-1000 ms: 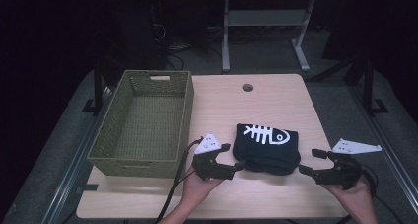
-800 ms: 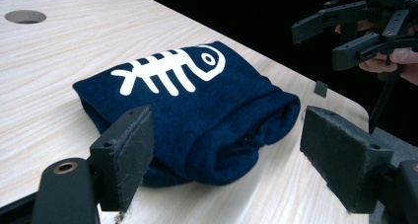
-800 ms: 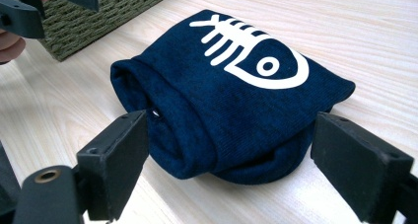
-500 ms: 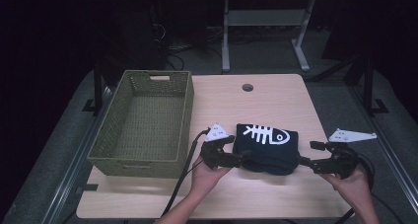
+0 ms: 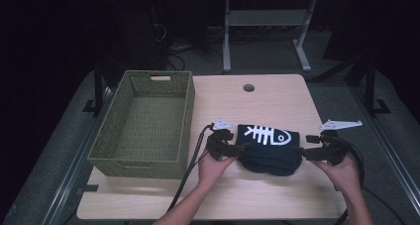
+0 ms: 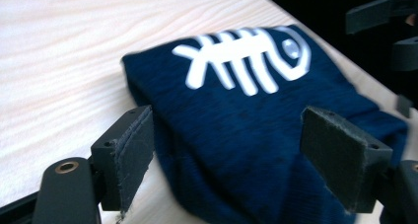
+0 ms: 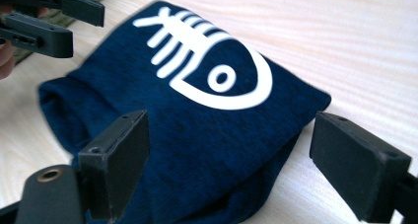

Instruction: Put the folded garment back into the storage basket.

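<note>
The pale wooden bench [image 5: 267, 195] is carrying everything, with a woven green basket [image 5: 144, 122] sitting empty along its left side. Just right of the basket, near the front edge, a folded navy cloth [image 5: 270, 148] with a white fish-skeleton print is lying flat on the wood. The person's hands are reaching in from below — the left tool [image 5: 233, 148] is sitting at the cloth's left end, the right tool [image 5: 303, 152] at its right end. In each gripper view the black jaws are standing spread wide, straddling the near fold of the cloth without pinching it. Judging by this, the step in hand is lining up a two-sided grasp. The next move is likely calling for both tools to press together on the fold evenly — perhaps then lifting toward the basket.
</note>
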Motion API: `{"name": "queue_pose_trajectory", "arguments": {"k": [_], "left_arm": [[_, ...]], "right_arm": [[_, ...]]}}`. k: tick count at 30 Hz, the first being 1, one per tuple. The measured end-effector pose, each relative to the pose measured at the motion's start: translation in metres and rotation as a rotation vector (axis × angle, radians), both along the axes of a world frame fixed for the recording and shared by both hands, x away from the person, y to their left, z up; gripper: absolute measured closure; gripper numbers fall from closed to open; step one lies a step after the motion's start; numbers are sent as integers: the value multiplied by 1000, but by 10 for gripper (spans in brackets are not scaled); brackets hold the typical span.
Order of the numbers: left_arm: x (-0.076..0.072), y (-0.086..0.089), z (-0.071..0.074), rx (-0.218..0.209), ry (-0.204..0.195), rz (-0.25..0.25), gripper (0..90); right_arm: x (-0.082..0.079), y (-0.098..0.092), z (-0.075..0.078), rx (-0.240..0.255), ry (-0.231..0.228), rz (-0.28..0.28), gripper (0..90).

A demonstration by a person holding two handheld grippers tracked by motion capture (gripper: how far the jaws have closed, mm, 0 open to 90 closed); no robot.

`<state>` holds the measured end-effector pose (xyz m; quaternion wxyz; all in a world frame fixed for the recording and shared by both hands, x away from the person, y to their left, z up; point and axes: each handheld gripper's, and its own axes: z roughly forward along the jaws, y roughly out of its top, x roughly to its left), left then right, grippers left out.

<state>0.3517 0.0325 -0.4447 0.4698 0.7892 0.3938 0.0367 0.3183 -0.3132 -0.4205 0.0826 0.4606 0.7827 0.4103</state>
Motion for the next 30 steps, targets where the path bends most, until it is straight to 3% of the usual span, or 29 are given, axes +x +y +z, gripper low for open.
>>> {"name": "queue_pose_trajectory", "arguments": {"k": [3,8,15,21,30], "left_arm": [[6,0,-6,1,25,20,214],[13,-2,-13,11,60,31,222],[19,-7,-19,13,105,18,260],[23,-10,-23,26,143,-2,345],[26,-9,-29,-4,173,-31,420]], "right_arm": [[7,0,-9,14,39,-14,167],[14,3,-22,-10,95,-29,190],[18,8,-30,-42,130,-48,287],[20,10,-36,-30,172,-64,391],[22,15,-38,-55,208,-81,484]]}}
